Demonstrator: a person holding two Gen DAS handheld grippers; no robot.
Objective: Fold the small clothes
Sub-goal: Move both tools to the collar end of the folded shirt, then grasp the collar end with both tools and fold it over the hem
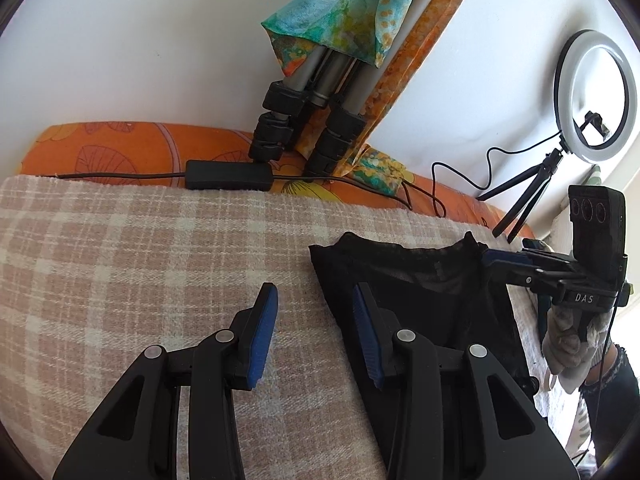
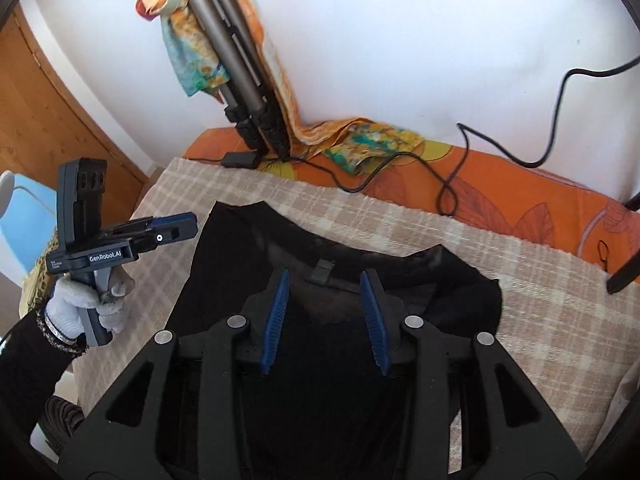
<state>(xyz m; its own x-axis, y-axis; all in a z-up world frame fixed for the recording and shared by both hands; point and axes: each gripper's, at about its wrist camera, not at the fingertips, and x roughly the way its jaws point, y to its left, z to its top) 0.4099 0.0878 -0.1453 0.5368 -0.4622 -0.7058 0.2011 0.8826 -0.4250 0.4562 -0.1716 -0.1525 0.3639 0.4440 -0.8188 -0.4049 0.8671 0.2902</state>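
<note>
A black small garment [image 1: 424, 304] lies flat on a beige plaid blanket [image 1: 140, 248], neckline toward the wall. My left gripper [image 1: 316, 292] hangs open over the garment's left edge, its right pad [image 1: 366, 328] above the black cloth and only blanket showing in the gap. My right gripper [image 2: 325, 280] is open above the garment [image 2: 248, 264], near the neck label [image 2: 324, 272], gripping nothing. From the side, the right gripper [image 1: 490, 259] sits at the garment's far right corner. The left gripper [image 2: 192, 224] is beside the garment's left edge, held by a gloved hand [image 2: 80, 304].
Tripod legs [image 1: 316, 92] draped with colourful cloth [image 1: 340, 12] stand against the wall on an orange sheet [image 1: 120, 144]. A black power adapter [image 1: 228, 175] and cables [image 2: 452, 184] lie along the blanket's far edge. A ring light [image 1: 594, 96] stands at right, a wooden door [image 2: 48, 120] at left.
</note>
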